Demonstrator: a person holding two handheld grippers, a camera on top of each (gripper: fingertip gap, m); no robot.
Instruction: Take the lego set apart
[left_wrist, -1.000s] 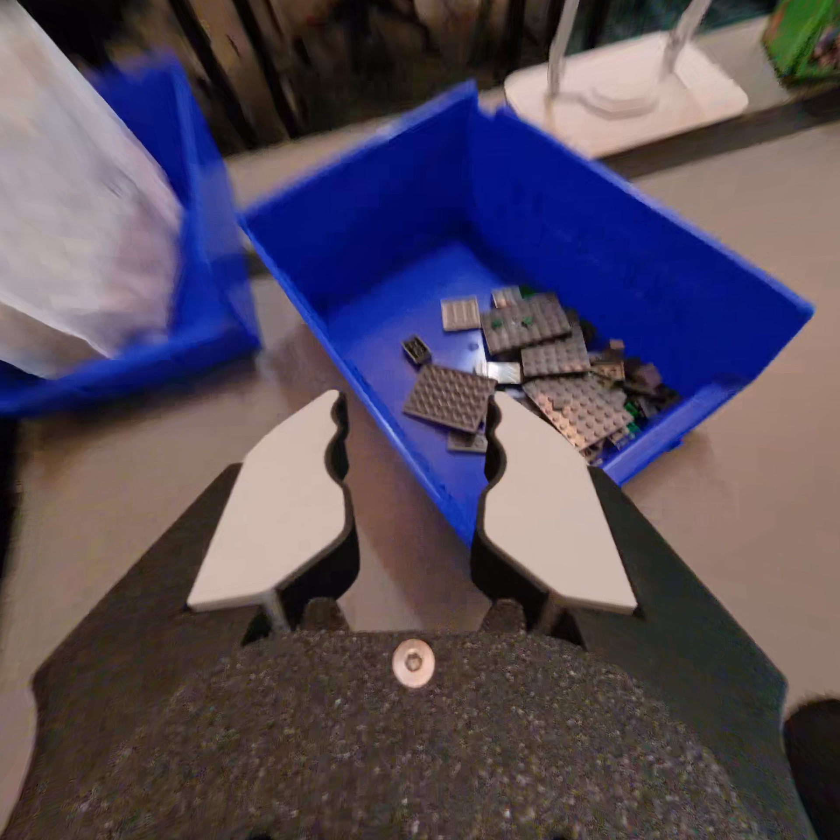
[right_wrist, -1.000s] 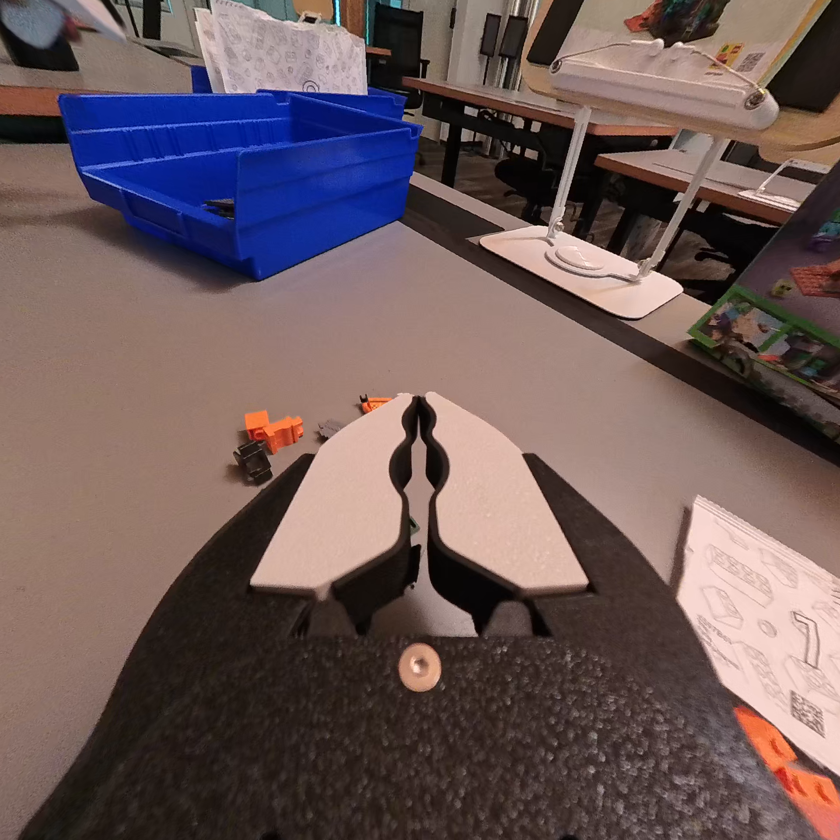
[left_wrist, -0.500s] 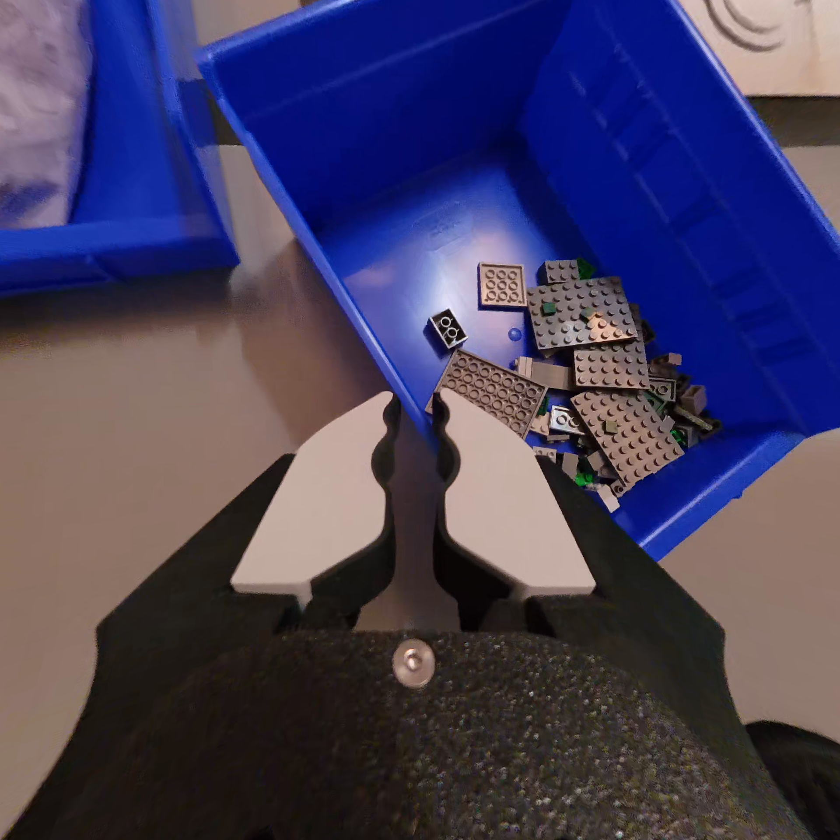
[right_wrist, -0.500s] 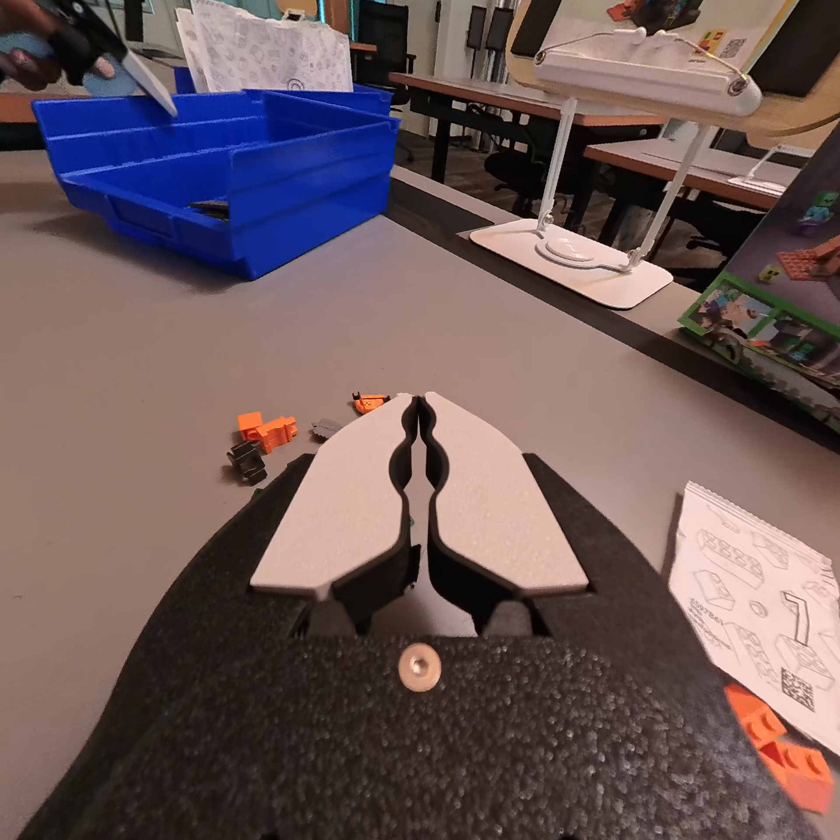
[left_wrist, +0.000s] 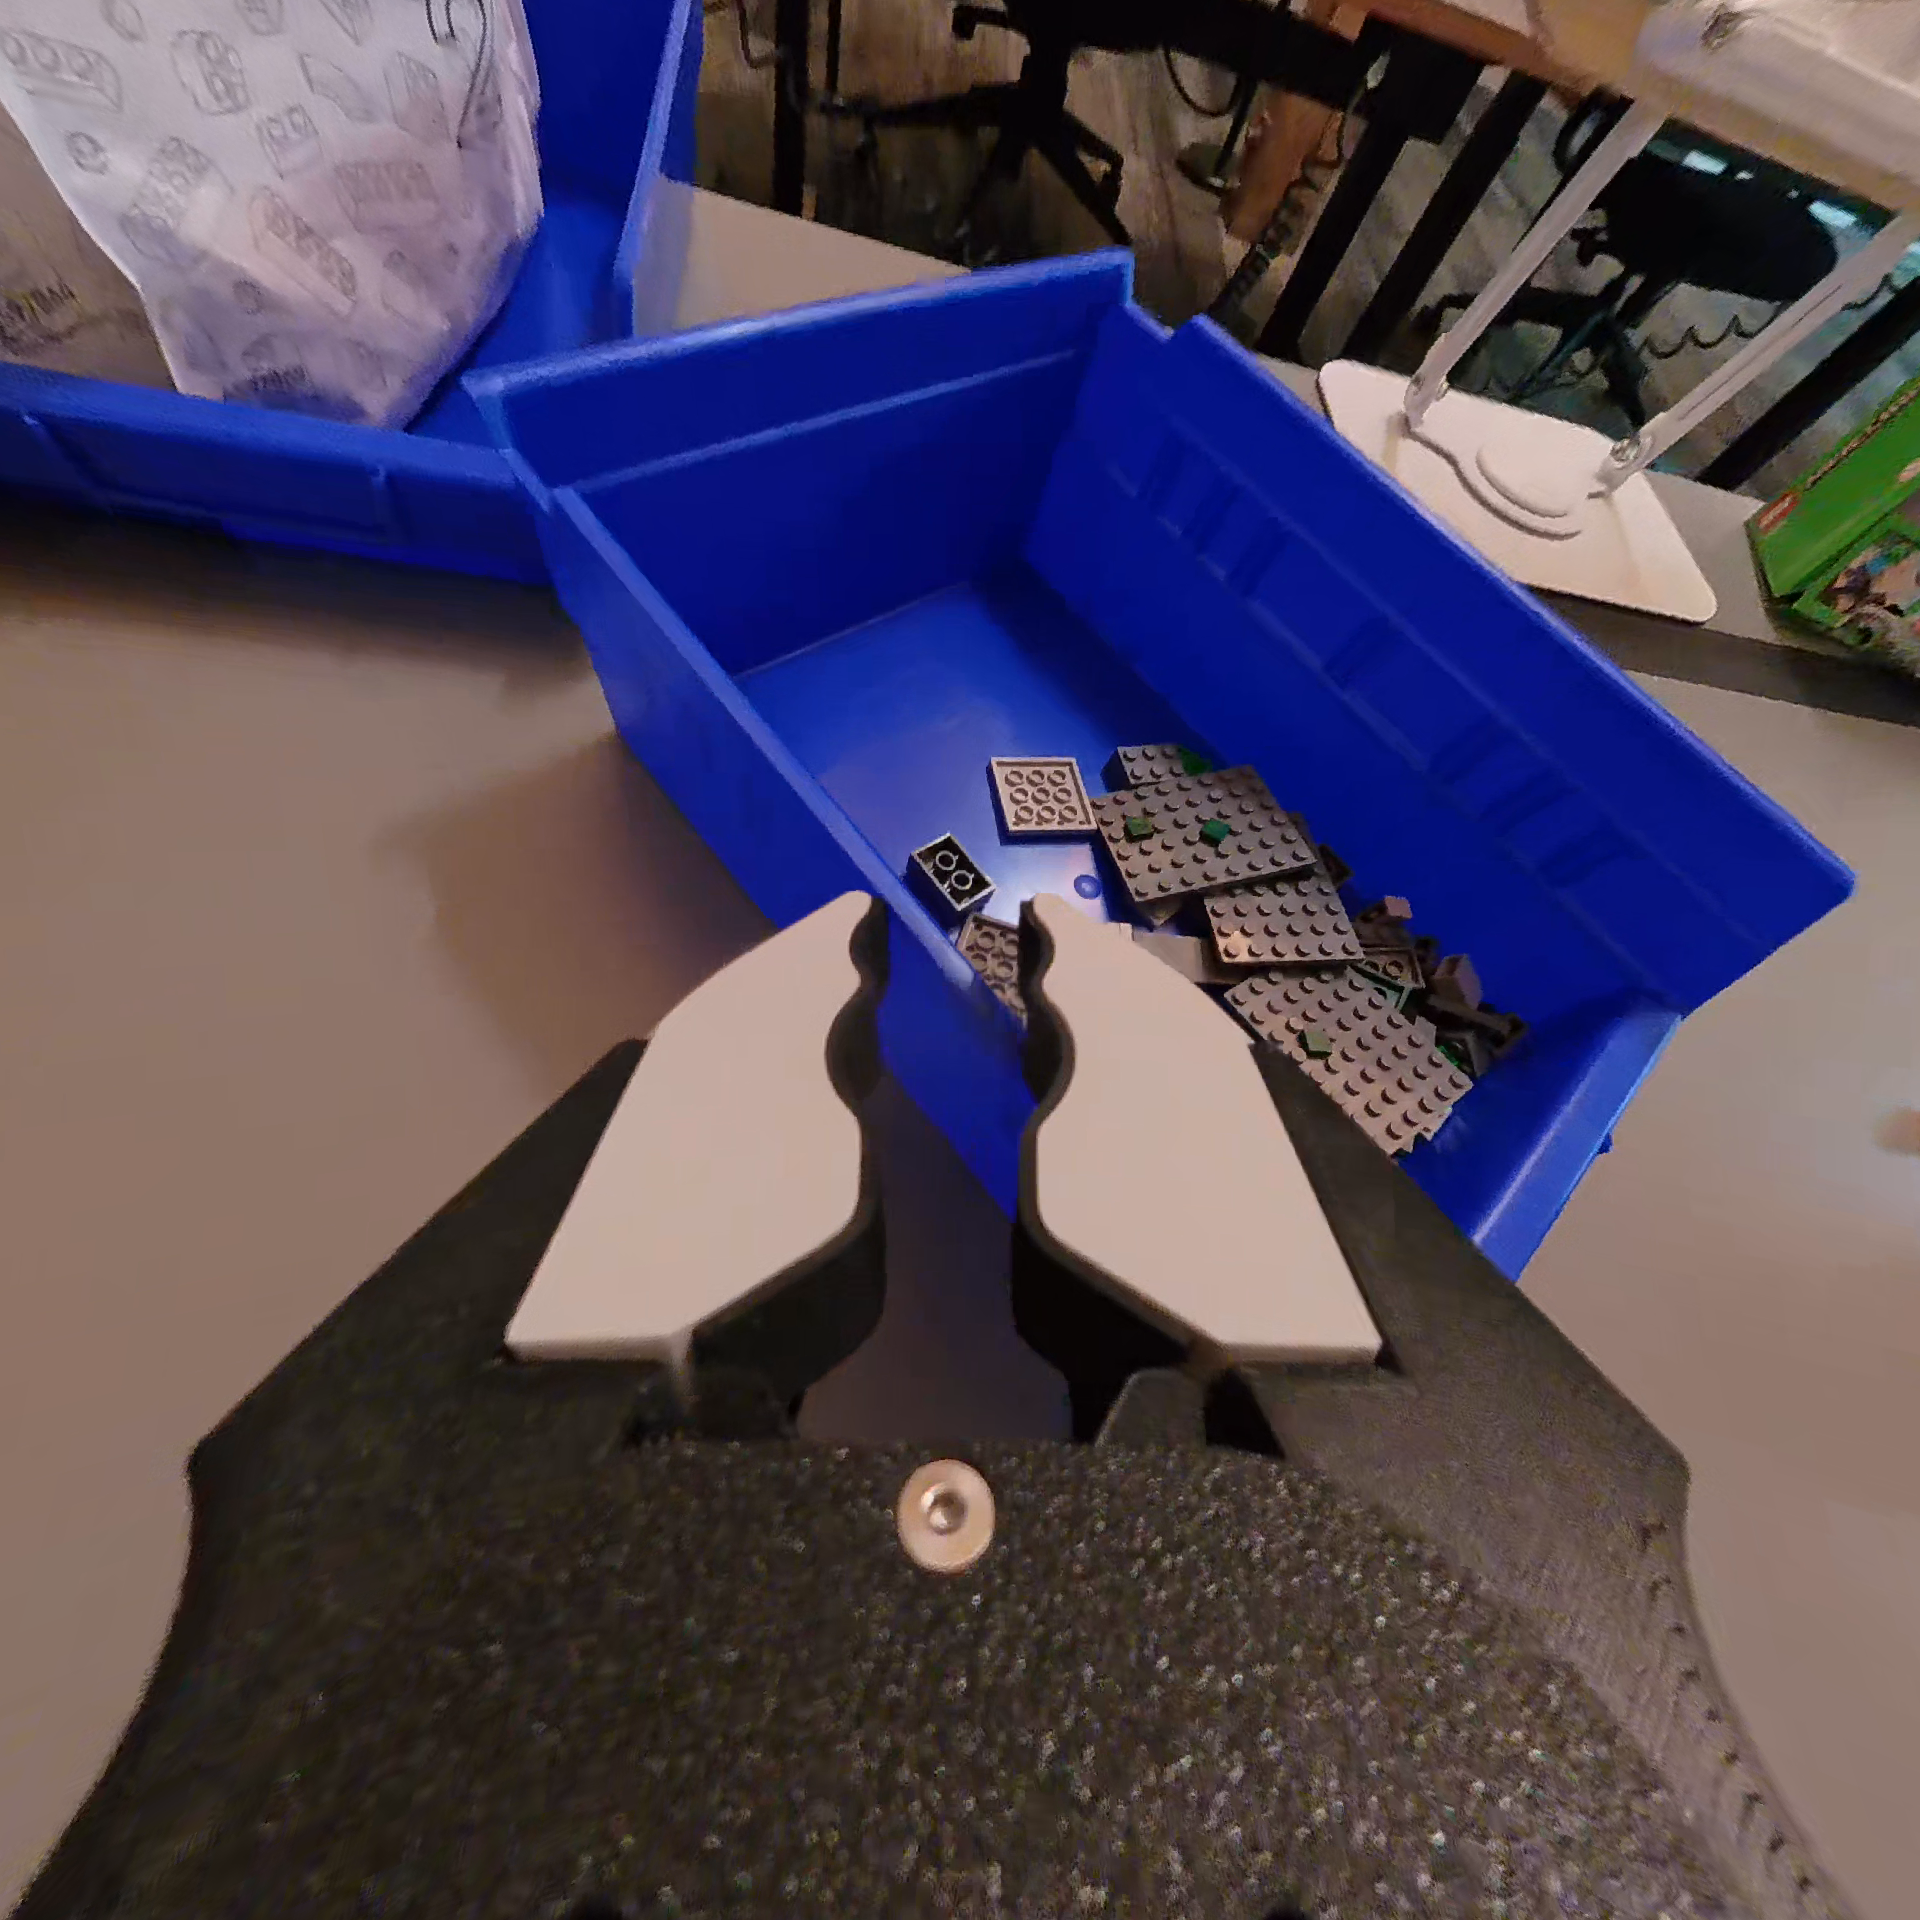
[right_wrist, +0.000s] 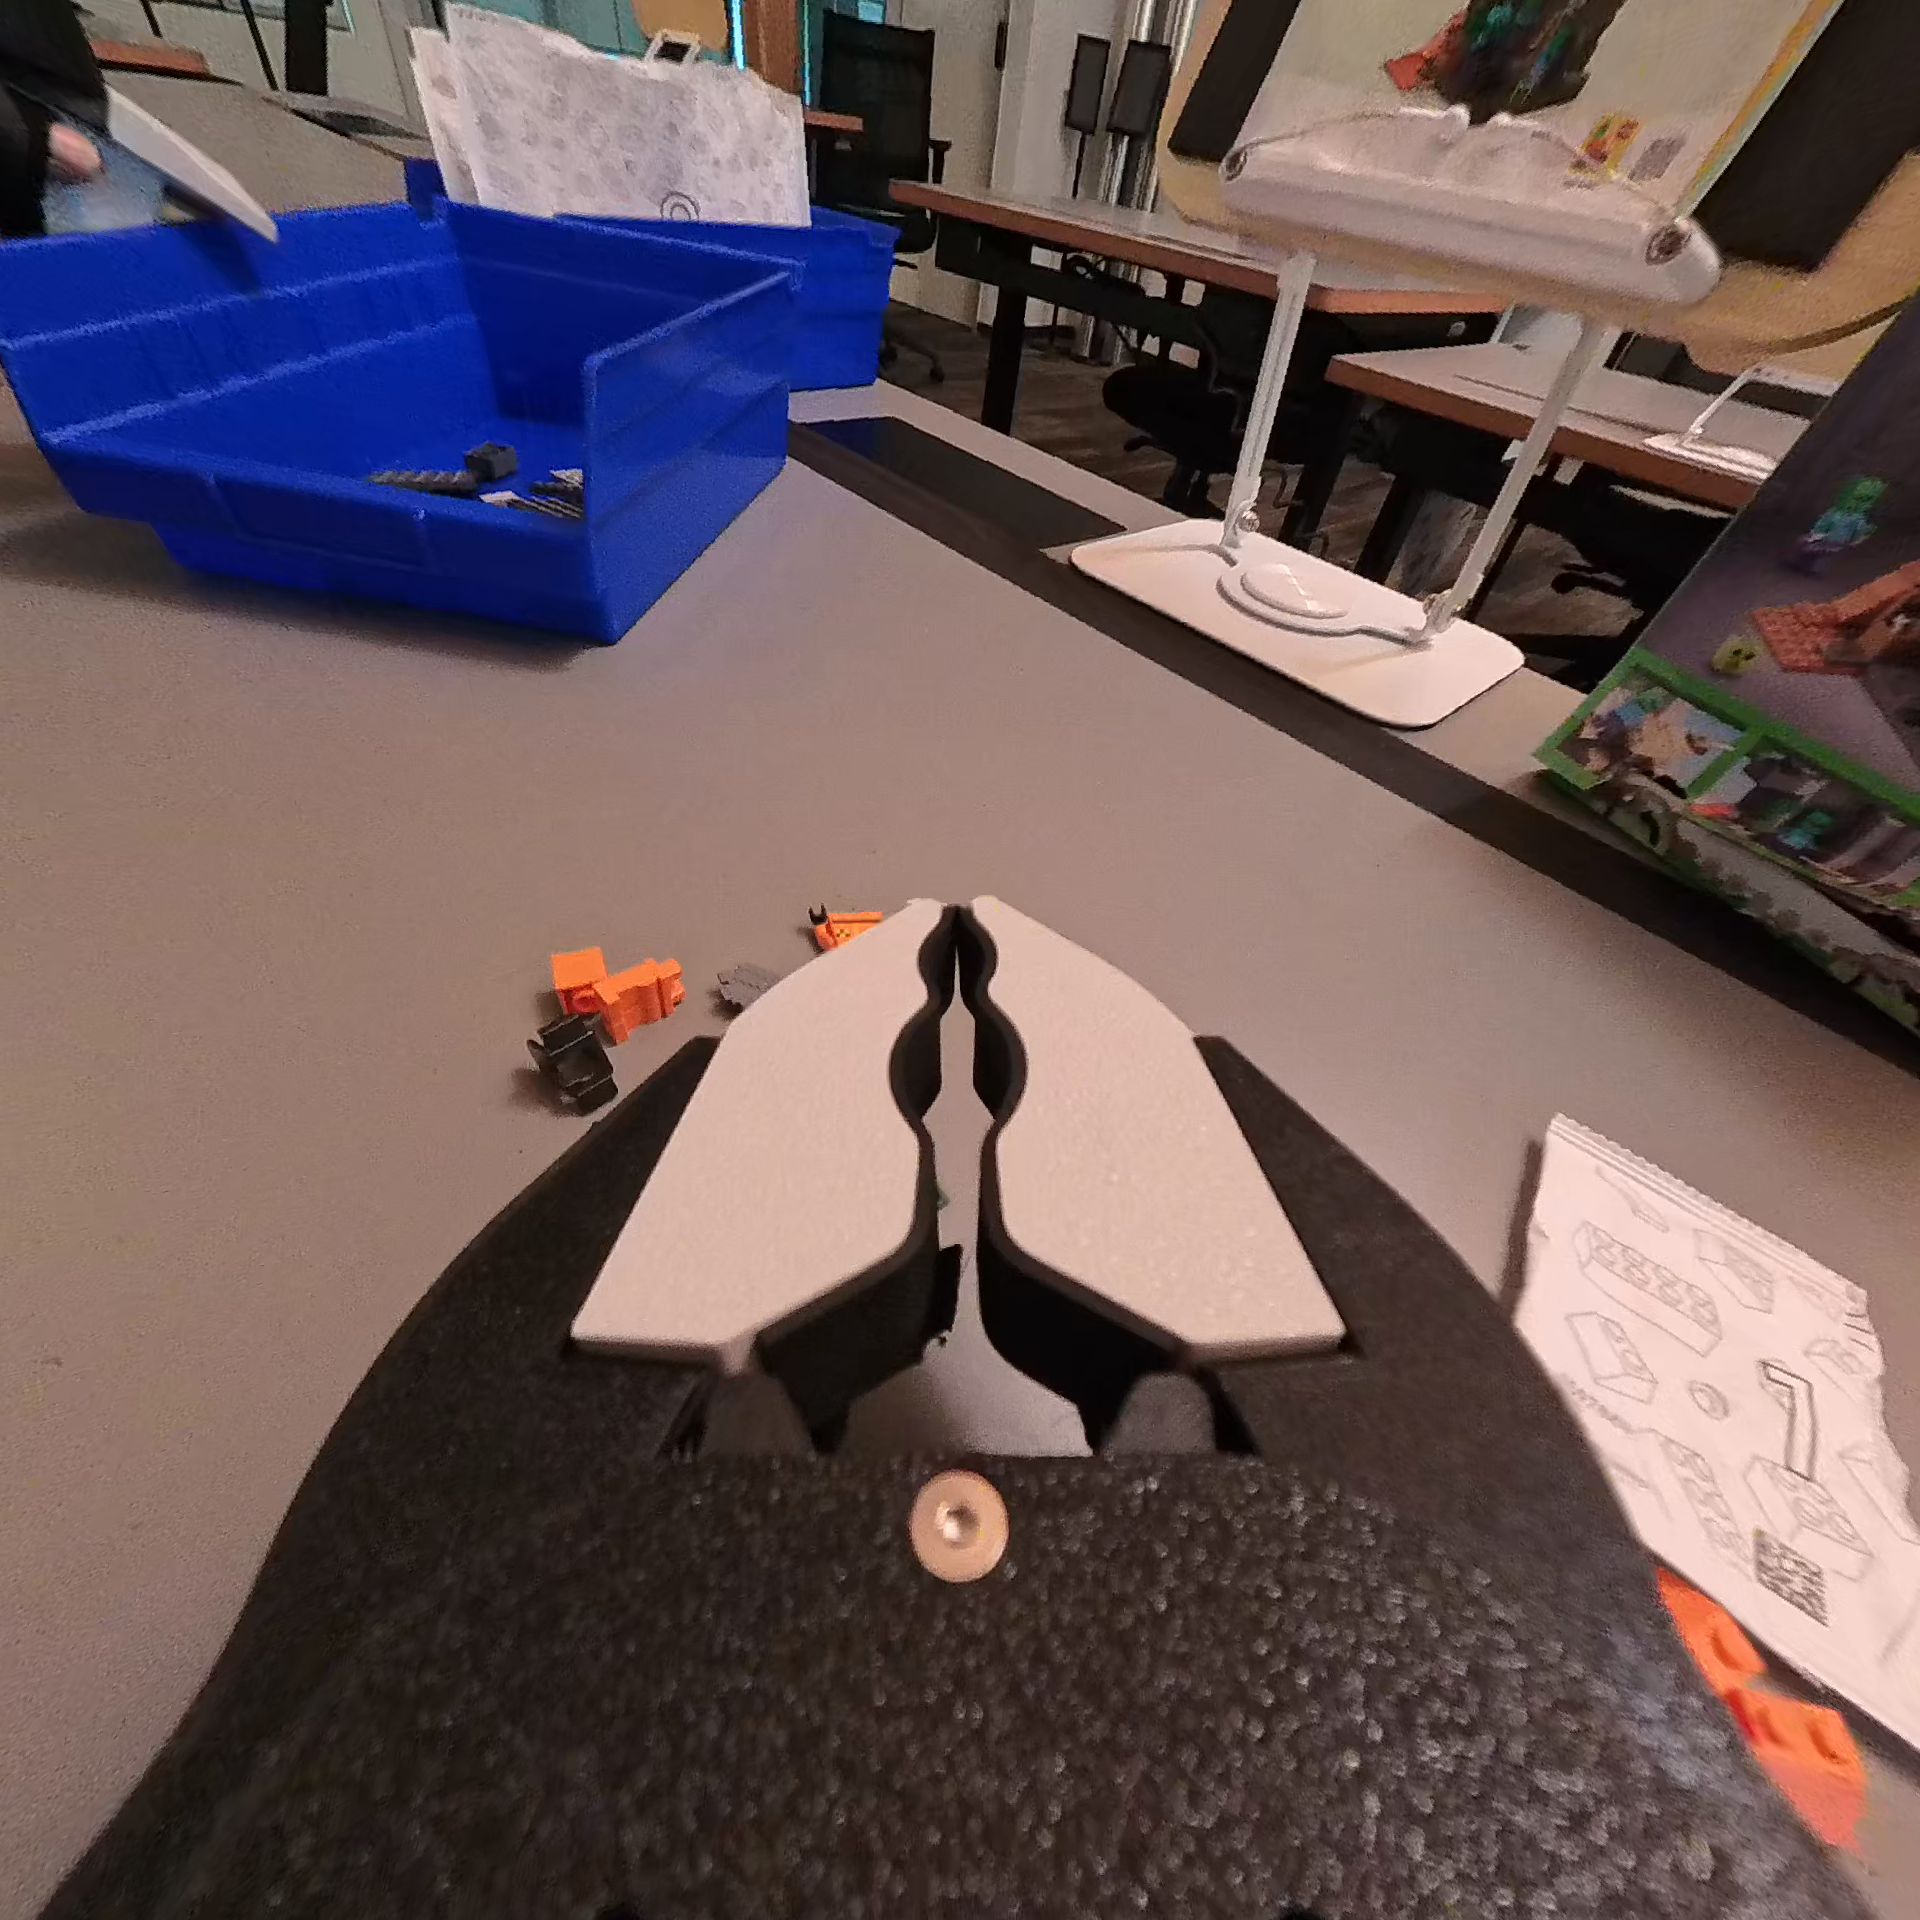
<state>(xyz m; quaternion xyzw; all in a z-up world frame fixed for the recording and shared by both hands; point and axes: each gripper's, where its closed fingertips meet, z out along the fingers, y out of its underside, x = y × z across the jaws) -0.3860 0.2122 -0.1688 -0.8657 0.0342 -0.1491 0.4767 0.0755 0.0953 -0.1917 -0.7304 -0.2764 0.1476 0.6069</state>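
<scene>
1. Straddling the near side wall of the blue bin (left_wrist: 1299, 582), the left tool (left_wrist: 954, 914) has one finger outside that wall and one inside; a gap shows between the fingers, and whether they press the wall cannot be told.
2. Inside the blue bin, toward its low front lip, lies a heap of dark grey Lego plates (left_wrist: 1226, 904); a light grey square plate (left_wrist: 1042, 796) and a small black brick (left_wrist: 951, 871) lie just behind the heap.
3. A second blue bin (left_wrist: 260, 478) stands behind the blue bin, touching its rear corner, and holds a white printed paper bag (left_wrist: 260, 187).
4. The right tool (right_wrist: 960, 912) is clenched, fingertips together, nothing visible between them, low over the grey counter (right_wrist: 312, 831), well in front of the blue bin.
5. Orange Lego pieces (right_wrist: 618, 987), a black piece (right_wrist: 571, 1060) and a small grey piece (right_wrist: 746, 985) lie on the counter just left of the right tool's fingers.
6. A torn white printed bag (right_wrist: 1714, 1382) lies right of that tool, more orange bricks (right_wrist: 1787, 1735) at its near edge.
7. A white lamp base (right_wrist: 1299, 623) and a Lego box (right_wrist: 1766, 748) stand right of the blue bin.
</scene>
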